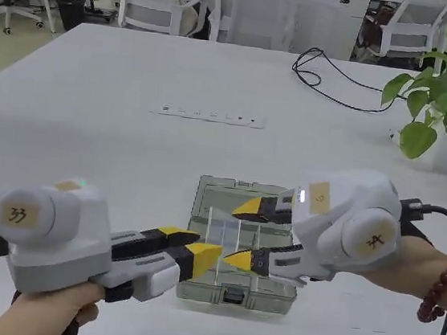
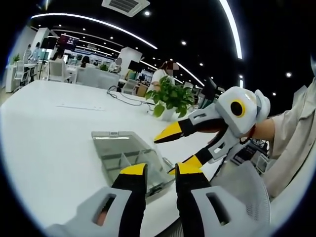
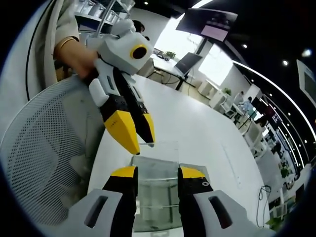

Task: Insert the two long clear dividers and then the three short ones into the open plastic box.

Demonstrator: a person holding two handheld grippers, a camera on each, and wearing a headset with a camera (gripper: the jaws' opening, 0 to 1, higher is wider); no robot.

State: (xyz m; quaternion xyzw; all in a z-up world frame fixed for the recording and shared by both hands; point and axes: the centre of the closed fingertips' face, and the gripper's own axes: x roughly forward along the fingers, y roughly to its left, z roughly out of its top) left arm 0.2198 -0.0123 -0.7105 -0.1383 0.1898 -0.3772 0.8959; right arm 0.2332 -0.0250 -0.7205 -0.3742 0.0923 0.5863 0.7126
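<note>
Left tool (image 1: 205, 245) narrowly parted at clear divider (image 1: 226, 223) edge, grip unclear; right tool (image 1: 230, 235) spread wide, empty, over box (image 1: 222, 183)

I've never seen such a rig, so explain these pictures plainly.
These are two hand-held, pistol-like grippers, not a robot. One picture comes from a headset camera; the other two come from cameras on the grippers, looking along their jaws. On the white table sit an open plastic box and a plant. The left gripper has its tips at a clear divider upright over the box; whether it clamps, I cannot tell. The right gripper is open, holding nothing.
</note>
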